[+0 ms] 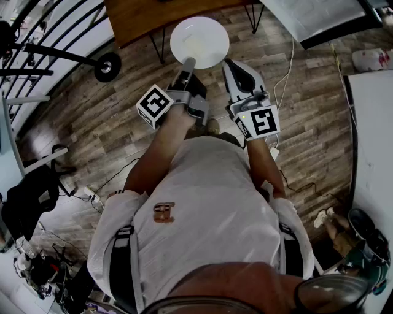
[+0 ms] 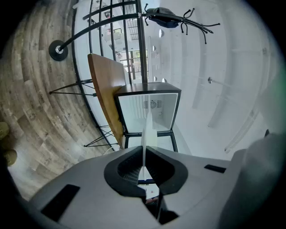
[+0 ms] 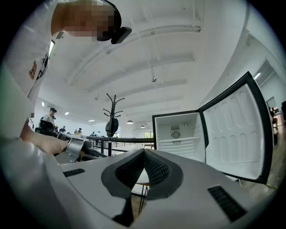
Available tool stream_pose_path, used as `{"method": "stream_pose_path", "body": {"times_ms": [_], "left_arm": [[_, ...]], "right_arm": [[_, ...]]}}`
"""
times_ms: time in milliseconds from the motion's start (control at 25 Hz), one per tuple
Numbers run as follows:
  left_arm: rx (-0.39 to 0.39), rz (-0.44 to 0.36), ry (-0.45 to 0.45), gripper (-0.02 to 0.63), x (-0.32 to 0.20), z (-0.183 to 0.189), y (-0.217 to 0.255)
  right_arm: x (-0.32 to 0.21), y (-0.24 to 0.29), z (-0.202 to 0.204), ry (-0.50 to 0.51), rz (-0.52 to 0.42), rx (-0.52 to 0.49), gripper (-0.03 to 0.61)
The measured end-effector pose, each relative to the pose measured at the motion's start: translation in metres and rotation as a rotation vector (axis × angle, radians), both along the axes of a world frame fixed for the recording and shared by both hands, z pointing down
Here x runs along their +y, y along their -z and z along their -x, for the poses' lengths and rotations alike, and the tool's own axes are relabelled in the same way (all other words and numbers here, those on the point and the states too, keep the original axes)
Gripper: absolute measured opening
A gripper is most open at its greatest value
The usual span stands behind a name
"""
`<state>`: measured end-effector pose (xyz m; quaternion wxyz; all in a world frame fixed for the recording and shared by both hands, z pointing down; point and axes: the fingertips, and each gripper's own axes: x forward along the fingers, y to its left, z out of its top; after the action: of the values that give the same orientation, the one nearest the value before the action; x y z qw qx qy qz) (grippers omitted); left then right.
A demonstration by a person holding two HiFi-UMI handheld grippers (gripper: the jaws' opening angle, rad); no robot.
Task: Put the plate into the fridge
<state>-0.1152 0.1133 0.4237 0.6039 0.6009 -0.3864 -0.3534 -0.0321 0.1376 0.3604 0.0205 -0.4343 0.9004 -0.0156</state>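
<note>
Your left gripper (image 1: 186,64) has its fingers clamped on the rim of the plate (image 1: 199,42). The plate is at 12 o'clock in the head view, held in the air near the edge of the wooden table (image 1: 138,18). Your right gripper (image 1: 231,65) hangs just beside it at 1 o'clock, fingers together with nothing between them. In the right gripper view the fridge (image 3: 178,134) stands open toward 3 o'clock, its door (image 3: 234,134) swung wide.

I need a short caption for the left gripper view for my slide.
Left gripper clamps the white plate edge-on, facing the open fridge.
</note>
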Motion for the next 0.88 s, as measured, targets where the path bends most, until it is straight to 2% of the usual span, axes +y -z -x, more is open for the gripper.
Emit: {"method": "stream_pose_path", "body": {"times_ms": [520,880], "left_arm": [[-0.005,-0.008,0.010,0.028,-0.015,0.027,0.002],[-0.011,-0.020,-0.025,0.028,-0.028,0.045,0.001]], "right_arm": [[-0.012,0.002,0.030,0.019,-0.005,0.001,0.034],[-0.016,0.006,0.051,-0.025,-0.031,-0.001,0.032]]}}
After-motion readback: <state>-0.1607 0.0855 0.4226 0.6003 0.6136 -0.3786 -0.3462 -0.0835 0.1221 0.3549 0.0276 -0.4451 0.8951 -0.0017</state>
